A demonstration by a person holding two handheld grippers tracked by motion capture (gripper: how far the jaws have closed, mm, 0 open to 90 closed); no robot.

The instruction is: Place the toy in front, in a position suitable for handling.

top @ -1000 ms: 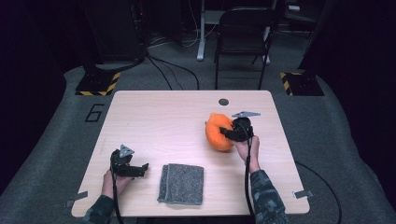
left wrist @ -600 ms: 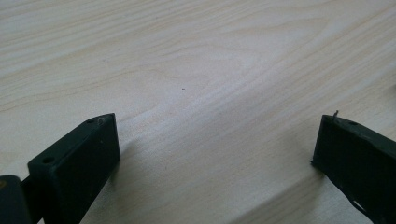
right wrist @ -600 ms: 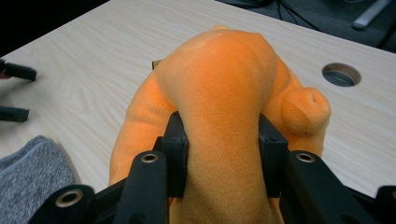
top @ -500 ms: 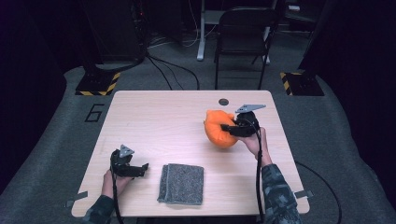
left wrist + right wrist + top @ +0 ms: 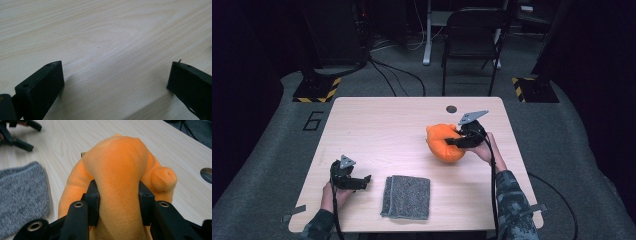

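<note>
An orange plush toy (image 5: pixel 443 142) sits at the right middle of the wooden table (image 5: pixel 387 130). My right gripper (image 5: pixel 456 141) is shut on it from the right. In the right gripper view both black jaws squeeze a fold of the orange plush toy (image 5: pixel 117 167), which bulges between them. A folded grey cloth (image 5: pixel 407 196) lies near the front edge; the grey cloth (image 5: pixel 20 195) also shows at the left in the right gripper view. My left gripper (image 5: pixel 364 181) rests low at the front left, open, its jaws (image 5: pixel 115 82) wide apart over bare wood.
A small dark round hole (image 5: pixel 451 108) is set in the tabletop behind the toy. A black chair (image 5: pixel 472 40) stands beyond the far edge, with cables on the floor. Bare wood spans the table's left and centre.
My right gripper has shifted slightly toward the far side with the orange toy in its jaws. The left gripper and the grey cloth have stayed put.
</note>
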